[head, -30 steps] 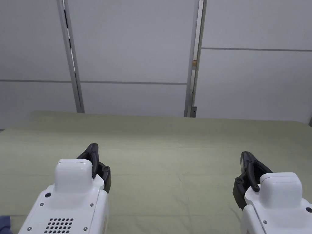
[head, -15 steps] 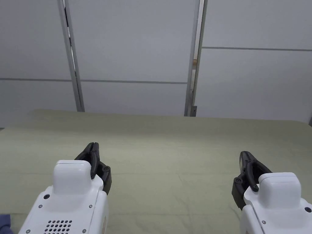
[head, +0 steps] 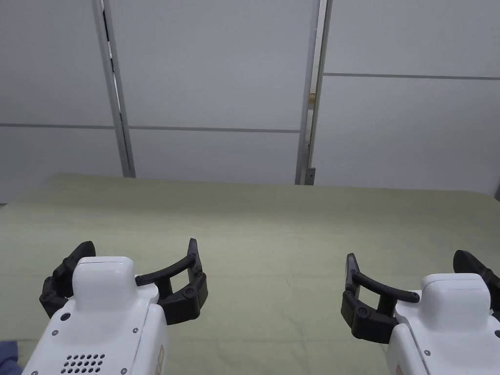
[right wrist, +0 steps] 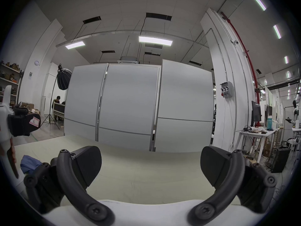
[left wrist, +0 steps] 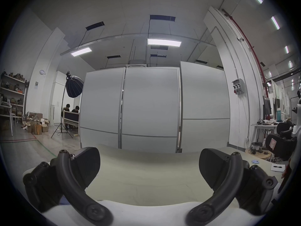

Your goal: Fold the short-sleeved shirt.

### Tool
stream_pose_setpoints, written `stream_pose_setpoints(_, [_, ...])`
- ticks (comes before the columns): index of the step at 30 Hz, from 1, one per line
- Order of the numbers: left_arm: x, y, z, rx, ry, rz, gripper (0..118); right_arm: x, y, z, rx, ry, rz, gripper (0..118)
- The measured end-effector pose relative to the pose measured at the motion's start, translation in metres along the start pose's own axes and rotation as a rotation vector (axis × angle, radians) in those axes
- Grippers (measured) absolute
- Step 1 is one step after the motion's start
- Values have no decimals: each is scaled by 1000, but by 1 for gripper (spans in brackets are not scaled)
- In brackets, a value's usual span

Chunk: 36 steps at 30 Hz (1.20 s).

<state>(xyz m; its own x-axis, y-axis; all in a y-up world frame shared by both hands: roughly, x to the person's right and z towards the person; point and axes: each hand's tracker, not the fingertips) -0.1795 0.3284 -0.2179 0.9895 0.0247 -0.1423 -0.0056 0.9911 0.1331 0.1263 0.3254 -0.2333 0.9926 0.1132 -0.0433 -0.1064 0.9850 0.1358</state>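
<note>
Shirt (right wrist: 29,162), a blue heap, lies at the table's (head: 273,229) near left, unfolded. Left claw (head: 129,273) and right claw (head: 415,278) hover with jaws apart, empty; next comes reaching left for it.

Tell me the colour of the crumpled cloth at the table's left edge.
Blue. The crumpled cloth shows best in the right gripper view, lying on the pale green table.

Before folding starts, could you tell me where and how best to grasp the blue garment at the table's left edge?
Probably pinch a raised fold atop the blue garment, coming from above with the open left gripper, the nearer one. It lies bunched on the green table, with no flat hem or corner showing.
</note>
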Motion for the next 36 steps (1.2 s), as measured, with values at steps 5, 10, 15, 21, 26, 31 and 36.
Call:
stream_pose_setpoints(5, [-1, 2, -1, -12, -1, -6, 118, 2, 2, -1, -5, 0, -5, 118])
stream_pose_setpoints(10, [2, 2, 1, -13, -4, -19, 118, 2, 2, 1, -5, 3, -7, 118])
stream_pose_setpoints(15, [3, 1, 1, -19, -8, -25, 118, 1, 2, 2, -9, 7, 0, 118])
stream_pose_setpoints(21, [4, 1, 2, -23, -7, -28, 118, 1, 2, 3, -11, 3, -4, 118])
stream_pose_setpoints(26, [4, 0, 2, -27, -6, -30, 118, 2, 0, 2, -16, 4, -11, 118])
stream_pose_setpoints(31, [4, -3, 2, -34, -6, -34, 118, 2, -2, 1, -22, 5, -9, 118])
stream_pose_setpoints(36, [5, -6, 1, -45, -13, -37, 118, 1, -5, 1, -32, 7, -15, 118])
